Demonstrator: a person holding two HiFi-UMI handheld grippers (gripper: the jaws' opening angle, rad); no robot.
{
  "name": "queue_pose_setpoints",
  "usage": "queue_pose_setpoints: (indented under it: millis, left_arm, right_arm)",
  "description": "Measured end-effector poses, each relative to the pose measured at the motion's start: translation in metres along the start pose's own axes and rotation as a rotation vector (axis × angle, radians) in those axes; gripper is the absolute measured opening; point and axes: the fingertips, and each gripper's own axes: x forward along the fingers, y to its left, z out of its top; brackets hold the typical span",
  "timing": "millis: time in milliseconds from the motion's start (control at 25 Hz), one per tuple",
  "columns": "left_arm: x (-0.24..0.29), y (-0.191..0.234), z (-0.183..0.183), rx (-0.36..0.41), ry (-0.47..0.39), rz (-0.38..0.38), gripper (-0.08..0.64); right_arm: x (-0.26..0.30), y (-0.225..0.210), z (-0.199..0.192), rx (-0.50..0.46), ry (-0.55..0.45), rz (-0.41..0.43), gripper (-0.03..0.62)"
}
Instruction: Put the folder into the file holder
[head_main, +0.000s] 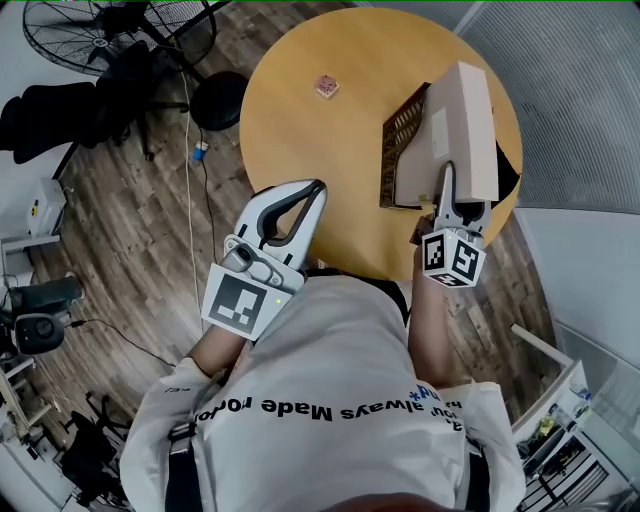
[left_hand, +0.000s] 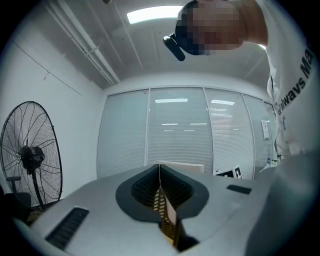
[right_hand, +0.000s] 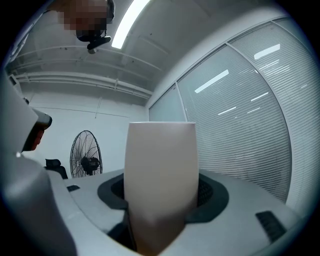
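Well, my right gripper (head_main: 462, 188) has its jaws clamped on the folder (head_main: 468, 115), a thick beige one. In the right gripper view it fills the gap between the two jaws and rises past them as a broad pale slab, with both pads pressed to its sides. The jaws stand wide only because the folder is wide. The file holder (head_main: 402, 140) is the black mesh one on the round wooden counter (head_main: 330, 160), and the folder stands upright right at it. Dark mesh shows along the folder's left face, and more black shows just past its right edge, so the folder sits over or between the holder's walls. How far down it reaches I cannot tell from the head view. I hold the folder by the end nearest my body, on the near side of the file holder. My left gripper (head_main: 315, 190) carries nothing. In the left gripper view its jaws meet in a single line with no thing between them. It hangs well to the left of the file holder, just at the counter's near edge, with its tips pointing across the wood. A small pink thing (head_main: 326, 86) lies on the counter to the left of the file holder and farther from me, well apart from the mesh. A black standing fan (head_main: 100, 30) is on the wooden floor (head_main: 130, 230), far to the left of the file holder and off the counter.
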Motion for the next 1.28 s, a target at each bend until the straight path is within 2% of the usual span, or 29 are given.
queue_pose_setpoints:
  millis: [1280]
  left_arm:
    - [0.007, -0.008, 0.001, 0.001, 0.003, -0.014, 0.025]
  right_arm:
    - [-0.003, -0.002, -0.015, -0.036, 0.041, 0.048, 0.293]
